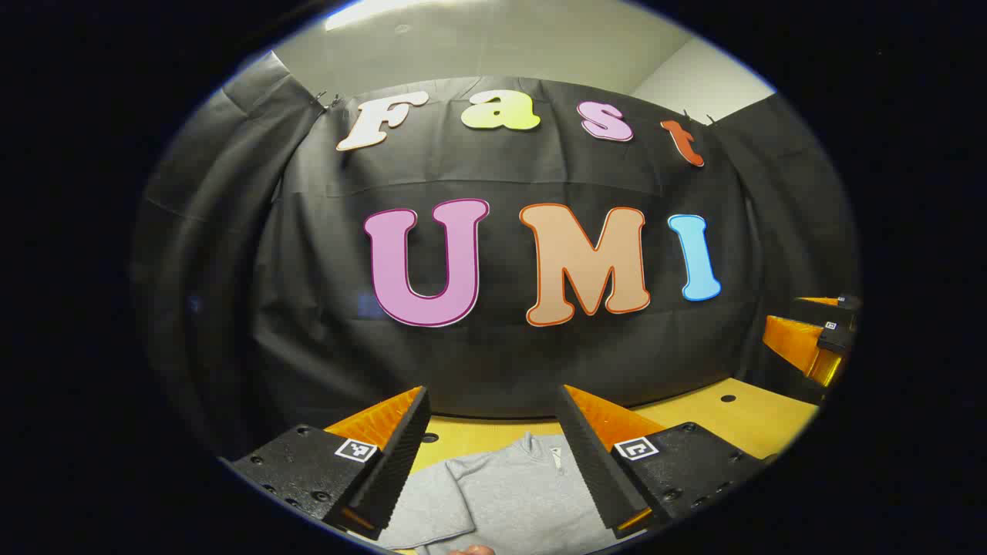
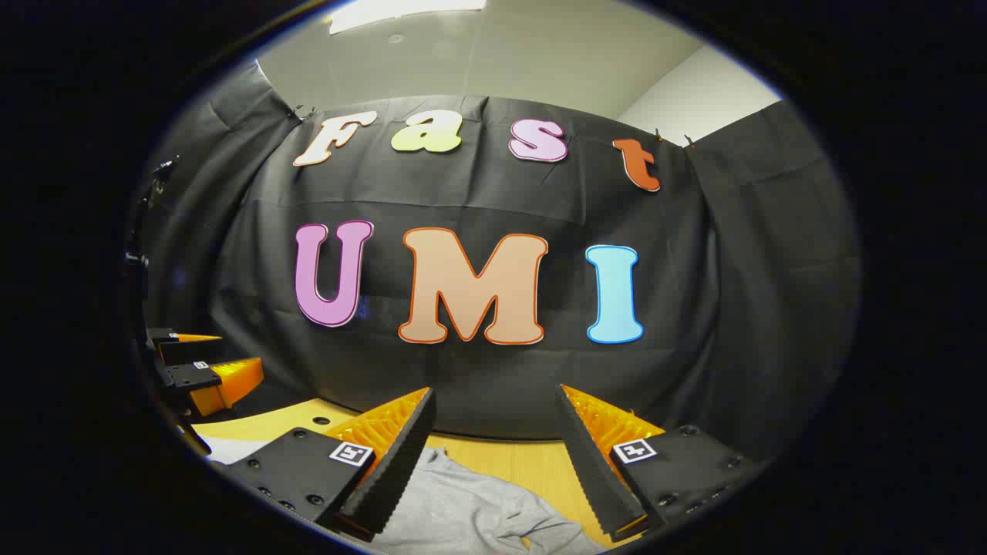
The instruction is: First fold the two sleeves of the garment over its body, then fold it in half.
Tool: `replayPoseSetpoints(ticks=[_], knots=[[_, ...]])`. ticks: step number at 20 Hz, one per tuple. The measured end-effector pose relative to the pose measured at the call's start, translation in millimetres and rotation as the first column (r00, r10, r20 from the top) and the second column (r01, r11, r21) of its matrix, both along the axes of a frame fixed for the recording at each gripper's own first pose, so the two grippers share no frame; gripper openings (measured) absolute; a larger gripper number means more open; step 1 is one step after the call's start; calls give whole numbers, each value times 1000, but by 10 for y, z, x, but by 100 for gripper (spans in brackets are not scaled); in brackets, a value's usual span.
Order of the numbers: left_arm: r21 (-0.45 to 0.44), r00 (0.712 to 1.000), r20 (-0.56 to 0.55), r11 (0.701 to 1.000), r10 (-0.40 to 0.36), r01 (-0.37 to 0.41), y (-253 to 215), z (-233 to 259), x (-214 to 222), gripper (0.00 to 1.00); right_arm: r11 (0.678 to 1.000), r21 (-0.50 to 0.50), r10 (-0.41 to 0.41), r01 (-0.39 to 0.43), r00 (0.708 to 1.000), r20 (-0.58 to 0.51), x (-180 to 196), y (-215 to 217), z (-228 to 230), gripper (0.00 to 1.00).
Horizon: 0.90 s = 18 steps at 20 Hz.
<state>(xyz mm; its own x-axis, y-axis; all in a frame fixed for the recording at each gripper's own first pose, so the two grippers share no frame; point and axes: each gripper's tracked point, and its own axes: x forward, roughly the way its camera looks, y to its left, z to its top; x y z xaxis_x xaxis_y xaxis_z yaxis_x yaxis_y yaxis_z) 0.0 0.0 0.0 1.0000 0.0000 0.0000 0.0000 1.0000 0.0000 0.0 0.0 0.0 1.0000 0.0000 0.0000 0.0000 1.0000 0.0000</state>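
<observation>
Grey fleece shows between the fingers of both tools, and neither has hold of it. The left tool (image 1: 493,447) stands wide open above the garment (image 1: 517,493), its fingers apart with nothing between them but air; the collar and its short zip lie just beyond the gap, and one sleeve already seems to lie turned in at the garment's left edge, though the fold line is partly hidden by a finger. The right tool (image 2: 493,447) is likewise wide open and empty, held over a rumpled sleeve end of the same garment (image 2: 470,509), which lies loose on the wooden surface (image 2: 532,462).

By my reading the task is at its start or in the sleeve step: the body lies flat, collar toward the back wall, and the half-fold is not yet done. The next move calls for each tool to drop to the cloth, close on a sleeve near its cuff, and carry it across the chest without dragging the body out of square. The right-hand sleeve looks the more crumpled, so it needs a low, clean pinch.

Count: two tools, each also seen at the far edge of the other's view; one garment; one surface with small round holes; a white patch by the far tool, which I cannot identify.
</observation>
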Motion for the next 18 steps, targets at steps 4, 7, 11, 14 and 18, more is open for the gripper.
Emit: replayPoseSetpoints(ticks=[4, 7, 11, 14, 18], knots=[[-9, 1000, 22, 1000, -4, 5, 8, 35, -27, 95, 1000, -14, -21, 21, 1000, -3, -10, -86, 10, 97], [-11, 1000, 13, 1000, -3, 3, 23, 19, -44, 98, 998, -31, -46, 46, 999, 5, -15, -145, 40, 98], [-8, 1000, 25, 1000, 5, -5, 49, 73, -61, 95, 999, -31, -24, 25, 1000, 8, -34, -46, 47, 98], [0, 1000, 27, 1000, 13, -13, 88, 70, -106, 95, 1000, -14, -11, 11, 1000, 6, -50, -5, 17, 98], [8, 1000, 24, 1000, 9, -9, 74, 59, -152, 95, 1000, -13, 23, -23, 1000, -15, -90, -52, -72, 98]])
